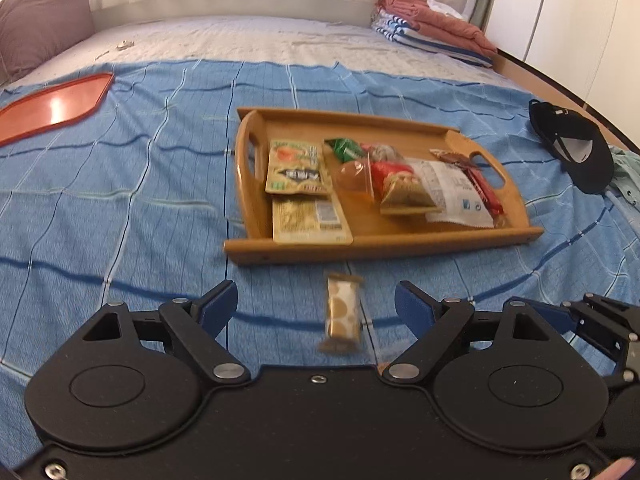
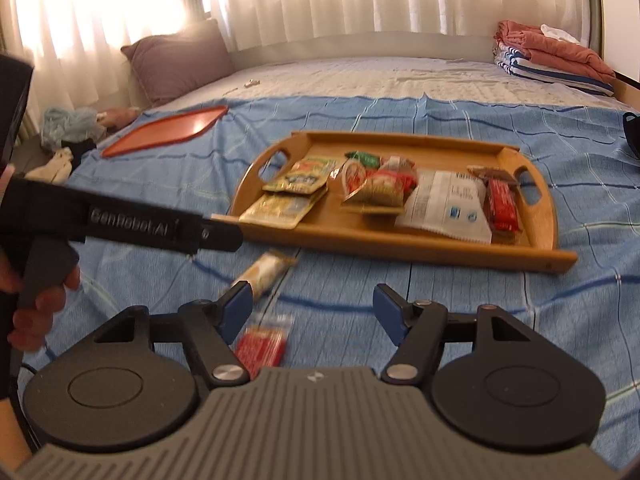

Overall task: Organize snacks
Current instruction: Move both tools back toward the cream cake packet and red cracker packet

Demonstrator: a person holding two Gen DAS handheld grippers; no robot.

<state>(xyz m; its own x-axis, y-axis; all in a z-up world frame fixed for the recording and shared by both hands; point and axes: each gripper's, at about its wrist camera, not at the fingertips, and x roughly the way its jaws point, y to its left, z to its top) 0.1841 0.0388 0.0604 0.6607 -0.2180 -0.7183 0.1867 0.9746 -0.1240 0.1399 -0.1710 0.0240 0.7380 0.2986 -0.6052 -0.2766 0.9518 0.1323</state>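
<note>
Left wrist view. The left gripper [image 1: 316, 304] is hovering over the blue blanket [image 1: 120, 200] with its jaws spread wide and nothing between them. A gold-and-white bar [image 1: 343, 312] is lying on the blanket in the gap between the blue pads [image 1: 218, 308], touching neither; it is blurred. Far off to the left of the fingers, an orange tray [image 1: 56, 104] is resting on the blanket. Just beyond the bar, straight ahead of the fingers, a wooden tray [image 1: 400, 236] is holding the sorted snacks: a yellow pouch [image 1: 298, 168] overlapping a flat gold packet [image 1: 308, 220] at its left end, a red-and-gold bag [image 1: 400, 188] and a white wrapper [image 1: 456, 192] toward its right. Well to the right of the tray, a black cap [image 1: 572, 148] is sitting on the blanket. At the far right edge, part of the other tool is showing.

Right wrist view. The right gripper [image 2: 316, 312] is likewise hanging released, jaws apart and empty. To its left, the person's left hand [image 2: 36, 308] is grasping the handle of the left tool. The bar [image 2: 264, 270] is lying just ahead of the left finger. A red packet [image 2: 262, 344] is lying between the fingers, close to the tool body, untouched. The wooden tray [image 2: 400, 246] is sitting ahead, beyond both loose snacks.
</note>
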